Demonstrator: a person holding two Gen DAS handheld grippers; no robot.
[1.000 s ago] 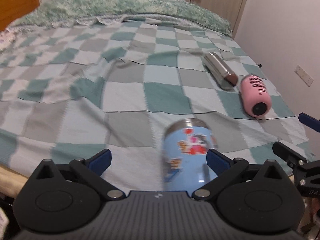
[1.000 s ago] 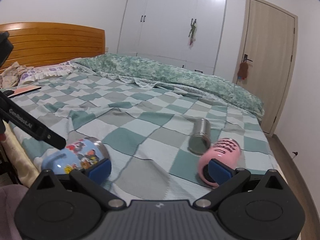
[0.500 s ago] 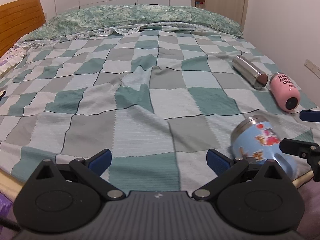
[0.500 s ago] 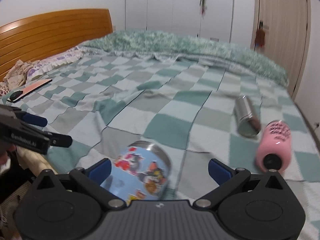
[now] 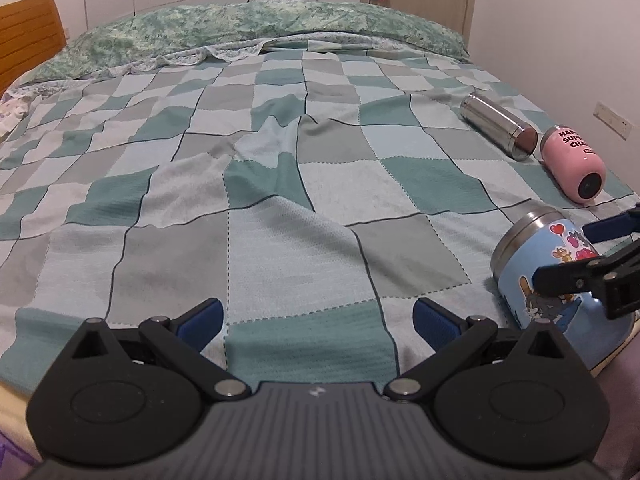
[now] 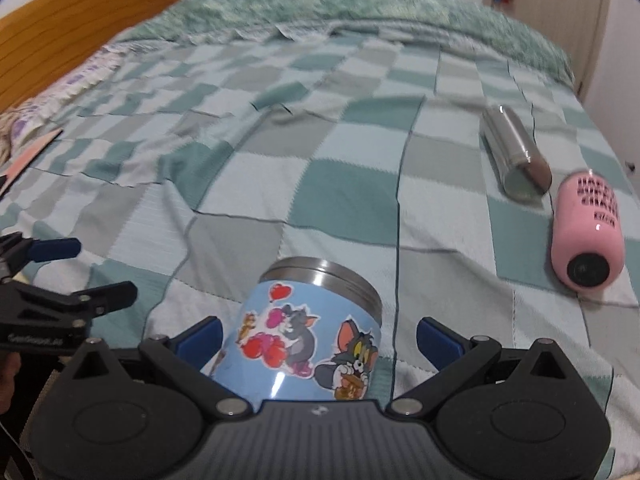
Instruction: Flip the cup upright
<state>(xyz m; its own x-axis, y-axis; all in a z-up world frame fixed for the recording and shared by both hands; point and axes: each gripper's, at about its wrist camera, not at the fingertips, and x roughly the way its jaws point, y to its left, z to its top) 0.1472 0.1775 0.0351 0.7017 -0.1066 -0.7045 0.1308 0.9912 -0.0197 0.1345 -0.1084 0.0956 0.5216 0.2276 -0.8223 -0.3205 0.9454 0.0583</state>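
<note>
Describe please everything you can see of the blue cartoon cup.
The blue cartoon cup has a glossy light-blue body with cat-and-mouse and red-heart stickers and a bare steel band at its far end. It leans on the checked bedspread near the bed's edge, between the open fingers of the right gripper; contact is unclear.
</note>
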